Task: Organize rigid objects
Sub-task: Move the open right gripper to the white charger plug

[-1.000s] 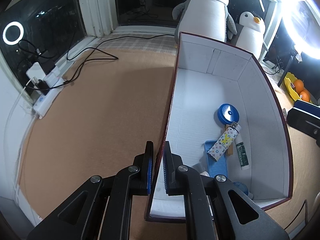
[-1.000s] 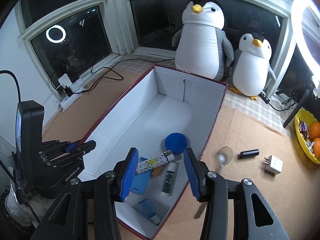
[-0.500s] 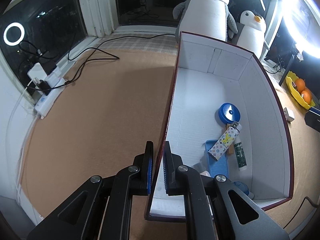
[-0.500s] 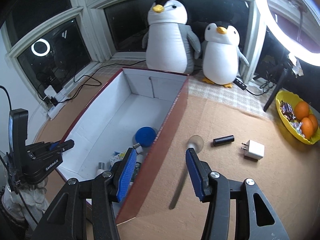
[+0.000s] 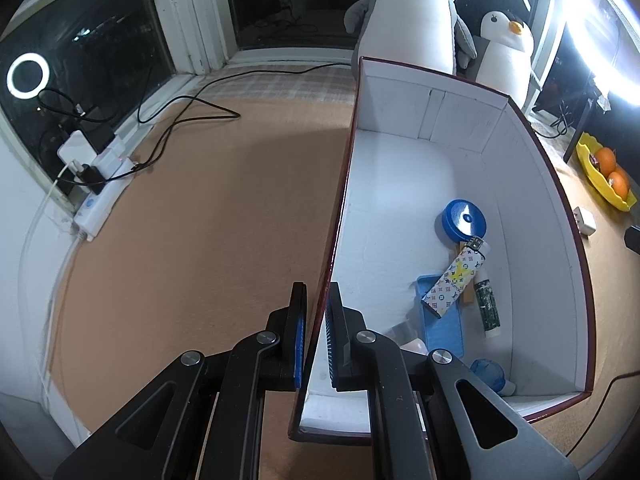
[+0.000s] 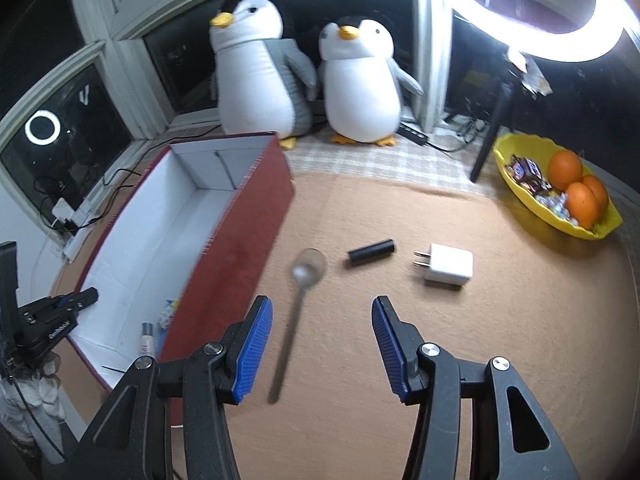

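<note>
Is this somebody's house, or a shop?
Probably a home, set up for filming: two plush penguins sit by a dark window, a yellow bowl of oranges and sweets stands nearby, and a bright ring light shines overhead.

We see both fisheye views bend straight lines near their dark, vignetted edges. A ring light (image 6: 532,8) burns out to pure white at the upper right in each view, and its small reflection (image 5: 28,76) glows in the black window glass. The box (image 5: 404,184) casts a soft shadow onto the brown table (image 5: 200,220). In the right wrist view the spoon (image 6: 298,308) is smeared with motion blur.
</note>
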